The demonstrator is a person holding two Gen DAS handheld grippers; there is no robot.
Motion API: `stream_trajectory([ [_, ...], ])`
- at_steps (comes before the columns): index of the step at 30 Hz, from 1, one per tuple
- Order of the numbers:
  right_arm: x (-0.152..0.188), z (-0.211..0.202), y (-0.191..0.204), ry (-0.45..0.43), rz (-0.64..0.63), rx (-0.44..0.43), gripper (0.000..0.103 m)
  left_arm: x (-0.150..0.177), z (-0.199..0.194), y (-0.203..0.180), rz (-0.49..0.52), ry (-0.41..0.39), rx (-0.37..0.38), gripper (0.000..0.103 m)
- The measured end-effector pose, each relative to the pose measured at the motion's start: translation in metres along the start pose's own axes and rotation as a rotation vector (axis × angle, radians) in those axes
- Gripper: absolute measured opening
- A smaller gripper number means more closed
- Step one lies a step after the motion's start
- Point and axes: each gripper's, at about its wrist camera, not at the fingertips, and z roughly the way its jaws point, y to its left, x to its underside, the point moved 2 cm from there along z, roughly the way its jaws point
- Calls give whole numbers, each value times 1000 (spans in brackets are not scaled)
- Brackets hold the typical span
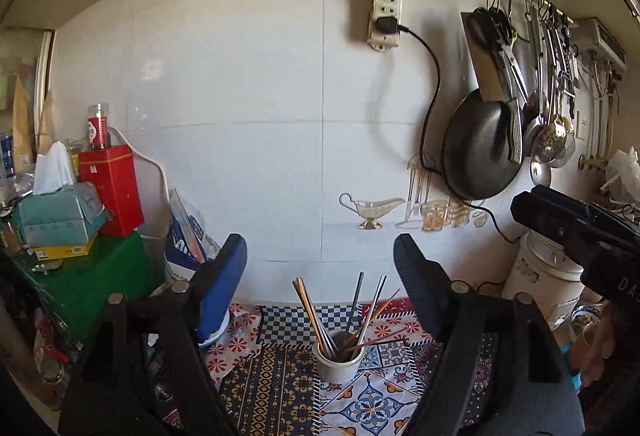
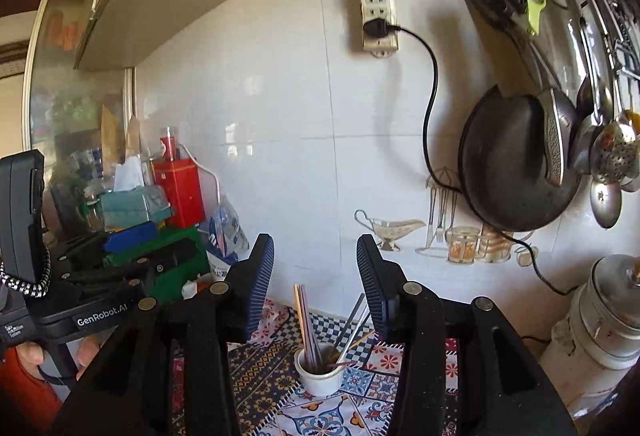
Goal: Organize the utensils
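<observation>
A small white cup [image 1: 338,362] stands on the patterned tablecloth [image 1: 272,388] and holds several chopsticks [image 1: 316,316] that lean out of it. It also shows in the right wrist view [image 2: 320,376] with its chopsticks [image 2: 306,320]. My left gripper [image 1: 320,264] is open and empty, above and in front of the cup. My right gripper [image 2: 316,268] is open and empty, also above the cup. The right gripper's body [image 1: 580,232] shows at the right edge of the left wrist view; the left gripper's body [image 2: 100,300] shows at the left of the right wrist view.
A white tiled wall [image 1: 280,96] rises behind the cup. A black pan [image 1: 480,152] and several ladles [image 1: 552,140] hang at the right. A white canister [image 1: 540,276] stands below them. A red tin [image 1: 114,188], tissue box [image 1: 60,212] and green box [image 1: 92,276] crowd the left.
</observation>
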Motion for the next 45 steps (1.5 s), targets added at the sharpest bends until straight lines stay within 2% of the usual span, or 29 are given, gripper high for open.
stream_trajectory([
  [1,-2,-7,2,-14,0,12,48,0,-7,-1,6,-17,-6,89],
  [2,-3,-13,4,-27,0,23,52,0,-12,-3,11,-27,-6,92],
  [3,-4,-18,6,-35,1,37,59,1,-17,-4,15,-37,-7,95],
  [4,-5,-21,6,-39,3,52,64,1,-22,-6,17,-45,-9,97],
  [6,-5,-31,9,-58,7,88,81,3,-29,-8,19,-52,0,98],
  [9,-3,-41,11,-78,4,142,93,5,-36,-11,9,-51,13,100],
  [11,-1,-47,13,-80,-1,169,96,7,-40,-12,-2,-49,22,100],
  [23,7,-59,15,-51,14,196,98,16,-41,-12,-11,-22,24,100],
  [45,18,-46,19,15,15,207,98,28,-31,-2,-26,18,3,102],
])
